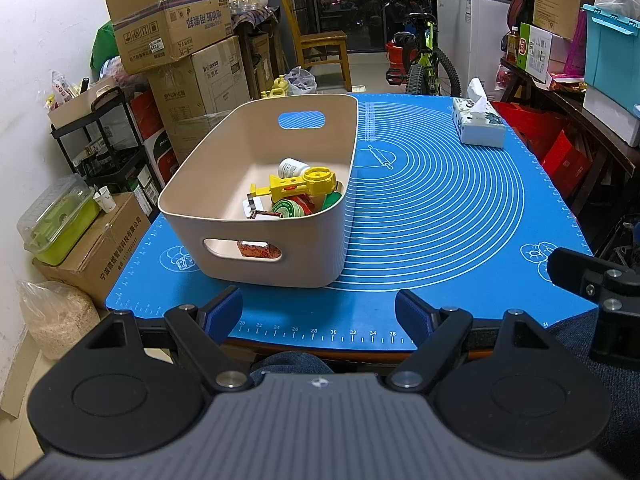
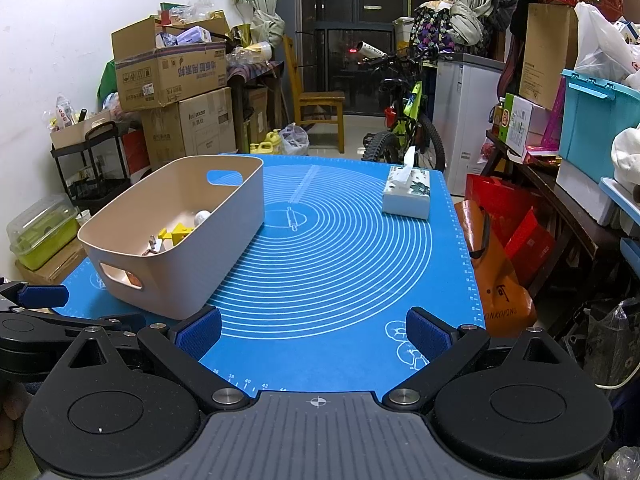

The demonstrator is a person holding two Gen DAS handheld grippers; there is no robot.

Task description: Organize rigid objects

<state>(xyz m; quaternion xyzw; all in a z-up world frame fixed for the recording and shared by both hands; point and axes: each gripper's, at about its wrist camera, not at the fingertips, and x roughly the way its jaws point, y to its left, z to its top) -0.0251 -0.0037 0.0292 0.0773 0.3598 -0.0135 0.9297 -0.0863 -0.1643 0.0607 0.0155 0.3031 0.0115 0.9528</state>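
- Our left gripper (image 1: 319,314) hangs at the near edge of the table with its blue-padded fingers spread wide and nothing between them.
- Our right gripper (image 2: 313,334) is likewise wide apart and empty, held over the near right part of the blue baking mat (image 2: 340,264).
- The beige plastic bin (image 1: 256,248) sits on the mat toward the near left corner of the table, just ahead of our left gripper.
- Inside it, piled against its right wall, lie the rigid objects: a small white bottle (image 1: 292,167), a yellow plastic tool (image 1: 308,182), a round green-lidded tin (image 1: 289,210) and a red patterned box (image 1: 258,249) seen through the near handle slot.
- We judge these pieces light, stiff and smooth; the bottle and tin could slip or roll, so we would take them across their narrow width.
- The bin itself looks stiff and thin-walled; its rim or the handle cut-outs seem the best holds.
- A tissue box (image 2: 407,196) stands near the far right corner, well apart from the bin; the rest of the mat is bare.
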